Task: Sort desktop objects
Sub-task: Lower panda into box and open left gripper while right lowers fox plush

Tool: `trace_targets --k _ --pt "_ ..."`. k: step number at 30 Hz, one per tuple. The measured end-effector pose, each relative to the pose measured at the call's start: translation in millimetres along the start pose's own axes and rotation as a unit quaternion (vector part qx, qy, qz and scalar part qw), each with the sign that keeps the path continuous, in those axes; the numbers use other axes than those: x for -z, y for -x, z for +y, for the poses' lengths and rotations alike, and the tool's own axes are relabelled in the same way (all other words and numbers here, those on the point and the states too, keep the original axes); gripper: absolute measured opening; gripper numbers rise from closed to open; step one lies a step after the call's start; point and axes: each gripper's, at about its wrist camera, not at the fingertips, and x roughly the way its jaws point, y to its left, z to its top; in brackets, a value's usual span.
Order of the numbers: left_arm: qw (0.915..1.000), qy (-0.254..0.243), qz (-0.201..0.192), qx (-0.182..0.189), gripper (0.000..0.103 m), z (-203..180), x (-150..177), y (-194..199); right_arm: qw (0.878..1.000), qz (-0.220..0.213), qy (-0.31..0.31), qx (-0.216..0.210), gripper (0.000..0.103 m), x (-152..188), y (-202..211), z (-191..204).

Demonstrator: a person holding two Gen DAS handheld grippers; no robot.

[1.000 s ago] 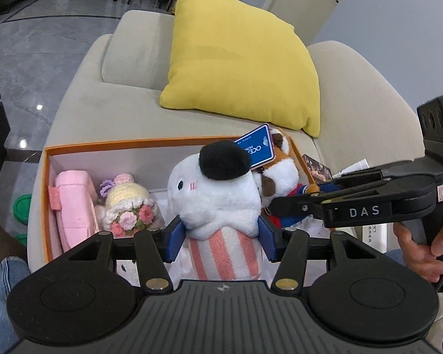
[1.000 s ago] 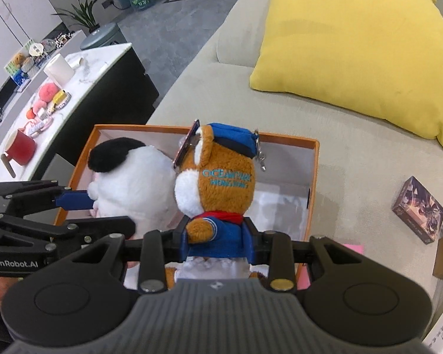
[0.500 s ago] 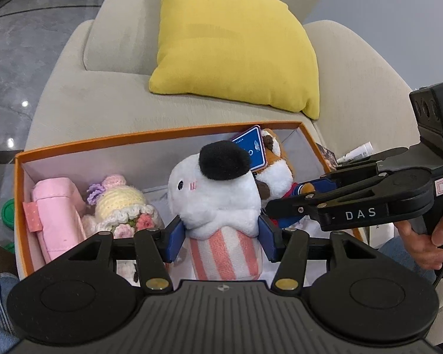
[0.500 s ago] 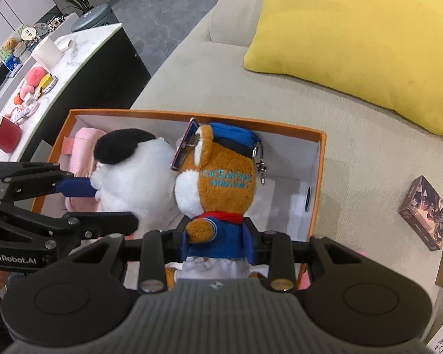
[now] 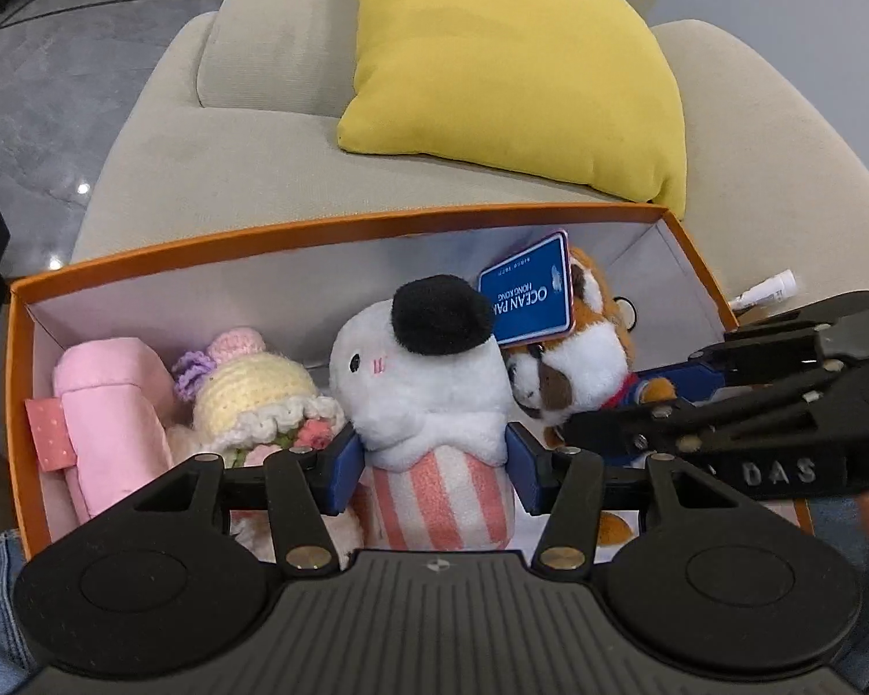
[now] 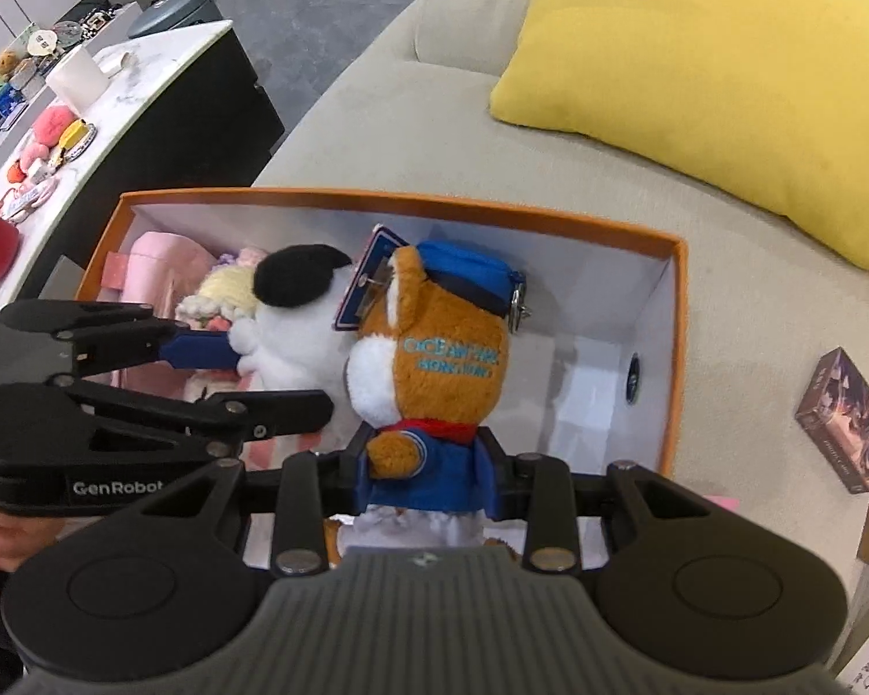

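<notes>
Both grippers matte black w/ blue finger pads. Left gripper (image 5: 431, 466): two round discs behind the claw, brass rivets on linkage arms, ribbed housing at rear; "GenRobot" on its side. Right gripper (image 6: 426, 472): same build, raised "DAS" lettering. Blue denim beside left disc.

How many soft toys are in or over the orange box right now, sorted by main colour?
White: 1, the white plush held in the left tongs
Brown: 1, the brown plush held in the right tongs
Pink: 1, the pink plush
Cream: 1, the crocheted doll
Total: 4 at the orange box
</notes>
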Motion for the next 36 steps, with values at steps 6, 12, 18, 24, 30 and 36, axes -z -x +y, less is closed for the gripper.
trace_targets --k 6,12,18,24,30,36 --pt "0.9995 -0.025 -0.013 -0.015 0.06 -7.0 7.6 0.2 0.999 0.018 -0.037 -0.003 0.036 -1.1 -30.4 -9.2" --pt "0.9997 -0.018 -0.007 -0.011 0.061 -2.0 12.3 -5.4 1.0 0.017 -0.02 0.006 0.036 0.6 -45.6 -4.4" --pt "0.9998 -0.01 -0.014 -0.007 0.063 -0.4 15.4 -5.6 1.0 0.013 -0.012 0.003 0.038 3.9 -48.7 -2.2" --pt "0.9995 -0.01 -0.026 -0.015 0.064 -3.9 19.1 0.9 1.0 0.013 0.002 0.001 0.04 2.2 -44.5 0.4" --pt "0.9983 -0.026 -0.041 -0.033 0.065 -12.4 21.3 11.7 0.999 0.002 0.045 0.02 0.051 -0.6 -34.5 8.9" --pt "0.9967 -0.045 -0.04 -0.054 0.065 -19.3 22.0 13.8 0.994 -0.013 0.099 0.033 0.054 -3.2 -23.2 17.4"
